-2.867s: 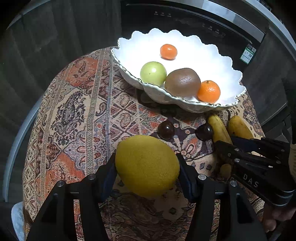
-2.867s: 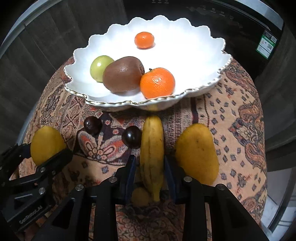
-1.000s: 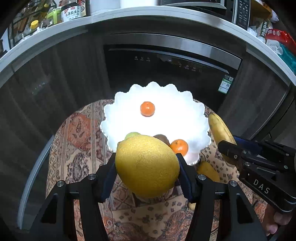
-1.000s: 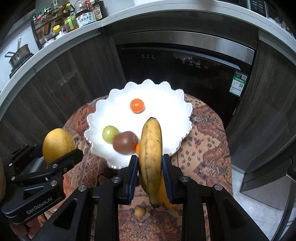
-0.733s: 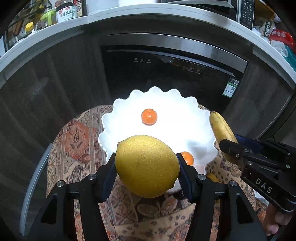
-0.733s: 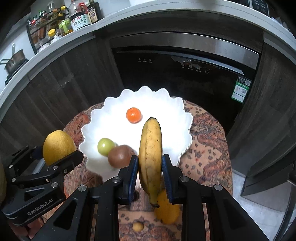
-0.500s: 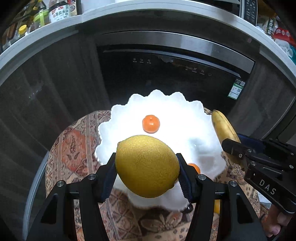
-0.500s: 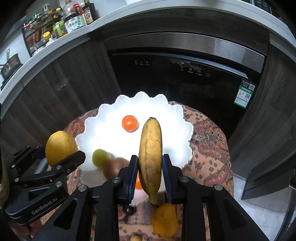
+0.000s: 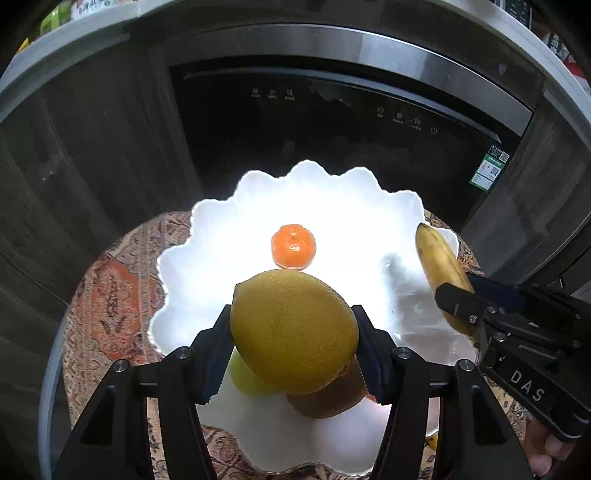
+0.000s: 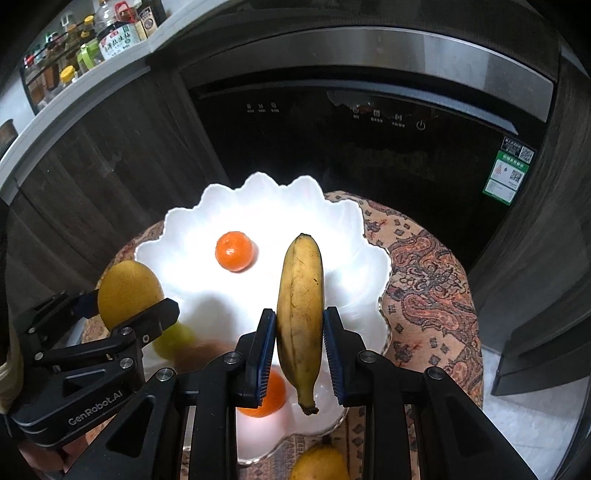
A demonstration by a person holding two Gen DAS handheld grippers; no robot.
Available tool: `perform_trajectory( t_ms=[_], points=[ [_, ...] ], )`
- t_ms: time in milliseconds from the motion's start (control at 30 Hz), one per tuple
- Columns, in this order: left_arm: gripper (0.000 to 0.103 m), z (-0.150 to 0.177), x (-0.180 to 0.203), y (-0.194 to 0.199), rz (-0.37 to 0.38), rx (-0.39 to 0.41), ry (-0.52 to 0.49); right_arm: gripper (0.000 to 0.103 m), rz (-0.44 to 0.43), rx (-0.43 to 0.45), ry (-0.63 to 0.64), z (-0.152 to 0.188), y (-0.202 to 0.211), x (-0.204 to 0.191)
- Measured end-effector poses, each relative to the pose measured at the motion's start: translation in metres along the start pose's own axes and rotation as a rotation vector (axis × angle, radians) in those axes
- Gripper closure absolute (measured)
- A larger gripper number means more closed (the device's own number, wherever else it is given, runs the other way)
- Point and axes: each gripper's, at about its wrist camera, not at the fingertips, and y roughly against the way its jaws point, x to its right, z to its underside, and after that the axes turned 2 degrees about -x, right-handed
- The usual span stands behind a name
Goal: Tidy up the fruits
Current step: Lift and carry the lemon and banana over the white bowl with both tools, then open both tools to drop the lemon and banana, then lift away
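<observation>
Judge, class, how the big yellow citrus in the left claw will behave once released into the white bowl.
The yellow citrus is rounded, so it will probably roll. It looks firm: the left claw leaves no visible dent. Bulky, so it may bump the kiwi below it in the white bowl.

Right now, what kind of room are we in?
Most likely a home kitchen: a built-in appliance with touch controls sits under a countertop, and sauce bottles stand on it, behind the white fruit bowl.
</observation>
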Motion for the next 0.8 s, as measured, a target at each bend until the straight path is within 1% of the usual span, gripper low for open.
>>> perform_trajectory(
  t_ms=[67,100,133,167,200,233,300,367,400,433,533,800],
  points=[
    [0.043,0.000,0.001,-0.003,0.000,-0.007,-0.001,0.075,-0.004,-0.011,0.000,0.001,-0.004,0.001],
    [0.039,0.000,0.002,-0.001,-0.008,0.002,-0.009,0.075,-0.006,-0.016,0.000,0.001,-0.005,0.001],
    [0.029,0.000,0.003,0.000,-0.017,0.009,-0.013,0.073,-0.003,-0.013,-0.004,0.002,-0.005,0.002],
    [0.024,-0.001,0.003,0.004,-0.037,0.022,-0.017,0.071,0.003,-0.010,-0.005,0.002,-0.004,0.003],
    [0.020,-0.001,0.002,0.007,-0.052,0.034,-0.018,0.063,0.014,-0.004,-0.006,0.002,-0.003,0.003],
    [0.020,-0.001,0.001,0.011,-0.062,0.044,-0.018,0.056,0.034,0.001,-0.007,0.002,-0.001,0.003],
    [0.019,-0.001,-0.001,0.017,-0.058,0.045,-0.011,0.053,0.052,0.009,-0.007,0.003,0.004,0.004],
    [0.014,0.002,-0.001,0.026,-0.064,0.054,-0.003,0.048,0.067,0.012,-0.007,0.004,0.010,0.004],
    [0.010,0.004,-0.001,0.030,-0.069,0.058,-0.003,0.044,0.070,0.017,-0.008,0.005,0.013,0.003],
    [0.010,0.006,0.000,0.033,-0.072,0.060,-0.004,0.041,0.074,0.024,-0.009,0.006,0.018,0.003],
    [0.009,0.013,0.002,0.046,-0.076,0.067,-0.008,0.039,0.090,0.040,-0.007,0.010,0.031,0.000],
    [0.009,0.028,0.013,0.087,-0.087,0.114,-0.036,0.038,0.130,0.093,0.006,0.024,0.077,-0.004]
  ],
)
